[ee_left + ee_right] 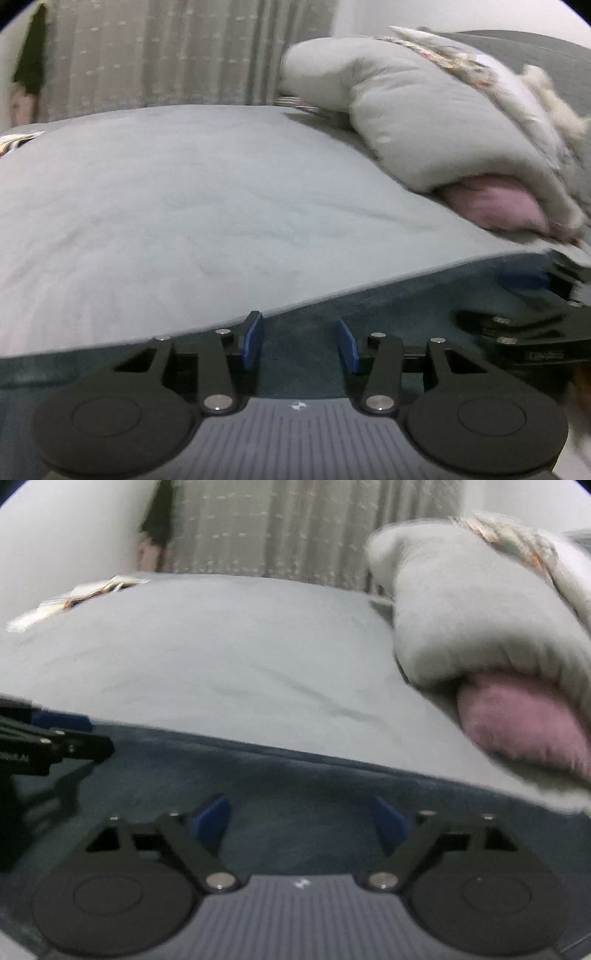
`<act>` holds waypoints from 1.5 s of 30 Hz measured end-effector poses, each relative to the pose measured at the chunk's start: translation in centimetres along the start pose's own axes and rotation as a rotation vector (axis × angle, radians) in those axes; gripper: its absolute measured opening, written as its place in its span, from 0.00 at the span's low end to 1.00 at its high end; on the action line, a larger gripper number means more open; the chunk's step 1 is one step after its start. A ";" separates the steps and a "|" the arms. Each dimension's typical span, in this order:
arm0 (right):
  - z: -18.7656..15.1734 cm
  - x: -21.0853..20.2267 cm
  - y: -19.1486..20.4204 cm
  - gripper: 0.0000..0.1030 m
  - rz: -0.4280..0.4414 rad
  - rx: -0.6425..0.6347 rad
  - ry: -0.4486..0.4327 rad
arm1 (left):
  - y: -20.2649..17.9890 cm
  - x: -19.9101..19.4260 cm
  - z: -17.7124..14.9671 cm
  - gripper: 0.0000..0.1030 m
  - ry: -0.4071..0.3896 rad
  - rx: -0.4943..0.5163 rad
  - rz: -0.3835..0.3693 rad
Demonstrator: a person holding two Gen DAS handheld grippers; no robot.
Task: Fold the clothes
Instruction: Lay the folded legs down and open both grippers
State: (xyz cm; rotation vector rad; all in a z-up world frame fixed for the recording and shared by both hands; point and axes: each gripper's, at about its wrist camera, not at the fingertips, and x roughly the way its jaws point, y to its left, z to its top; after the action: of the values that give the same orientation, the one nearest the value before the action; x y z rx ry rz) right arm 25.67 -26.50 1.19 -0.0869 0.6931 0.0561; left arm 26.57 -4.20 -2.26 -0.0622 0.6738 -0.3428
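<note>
A dark blue-grey cloth (388, 306) (295, 775) lies flat along the near edge of the bed, under both grippers. In the left wrist view my left gripper (299, 332) hovers just over it, its blue pads apart with only the cloth's surface showing between them. My right gripper (301, 812) stands wide open over the same cloth with nothing between its fingers. Each gripper shows in the other's view: the right one (524, 291) at the right edge, the left one (59, 731) at the left edge. Both views are blurred.
A pale grey bed sheet (184, 203) (221, 657) stretches away beyond the dark cloth. A bulky grey quilt (424, 122) (461, 620) is piled at the right with a pink cloth (495, 206) (517, 723) poking out beneath it. Curtains (295, 528) hang behind the bed.
</note>
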 end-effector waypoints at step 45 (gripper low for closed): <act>-4.9 -5.1 -7.7 0.92 0.058 0.022 0.037 | 4.1 -12.4 -6.2 0.55 0.104 0.084 -0.210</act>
State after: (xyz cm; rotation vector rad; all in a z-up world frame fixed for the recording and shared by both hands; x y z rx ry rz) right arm 19.26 -34.75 1.15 -0.0469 0.7330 0.1028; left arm 14.88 4.15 -0.35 -0.0355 0.7574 -0.5787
